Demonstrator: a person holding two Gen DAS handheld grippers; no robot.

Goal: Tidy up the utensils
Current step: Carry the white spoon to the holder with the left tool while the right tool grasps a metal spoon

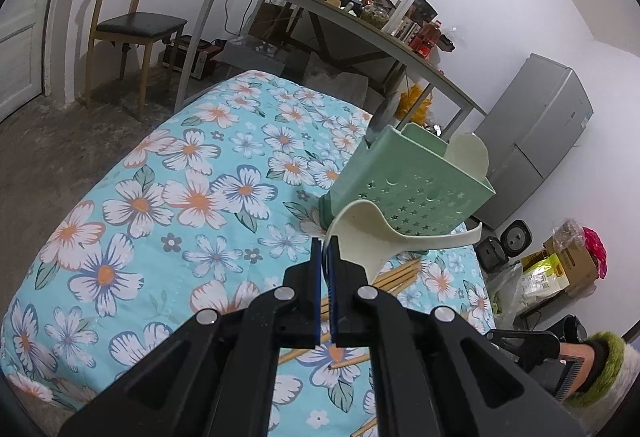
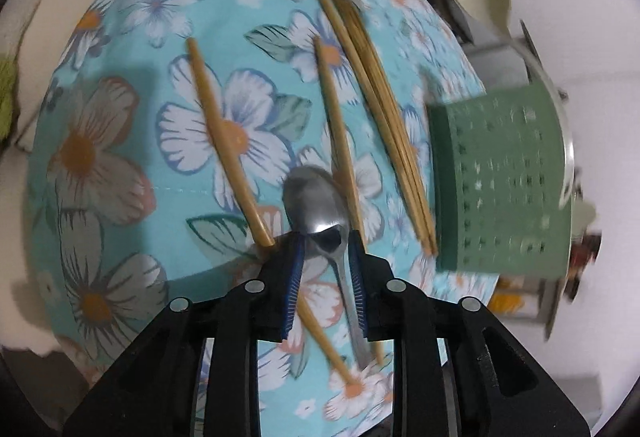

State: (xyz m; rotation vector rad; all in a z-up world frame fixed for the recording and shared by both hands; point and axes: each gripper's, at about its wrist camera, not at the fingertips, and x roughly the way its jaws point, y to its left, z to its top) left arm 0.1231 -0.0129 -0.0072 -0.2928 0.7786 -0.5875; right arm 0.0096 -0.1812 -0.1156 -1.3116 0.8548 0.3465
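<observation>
Steel spoon [image 2: 316,197] is straddled by the right gripper [image 2: 326,237], jaws parted, not clamped — lined up for pickup. Cream plastic ladle [image 1: 368,233] is pinched in the left gripper [image 1: 327,249], held beside the green perforated plastic caddy [image 1: 412,189]. Bamboo chopsticks [image 2: 376,93] lie loose on the floral cloth [image 2: 120,141].

The cloth [image 2: 120,165] on the table is soft and matt, with printed flowers, and the chopsticks [image 2: 224,141] lying on it look like smooth, pale wood. The metal spoon [image 2: 316,205] is shiny and shows bright spots of light, while the cream spoon [image 1: 368,237] and the green holder [image 1: 416,193] look like smooth plastic that hardly shines, and the holder's side is full of little star holes. Both the left gripper [image 1: 325,245] and the right gripper [image 2: 325,237] are dull black plastic with blue ribbed pads [image 2: 295,269] and small shiny metal pins [image 1: 285,293].
</observation>
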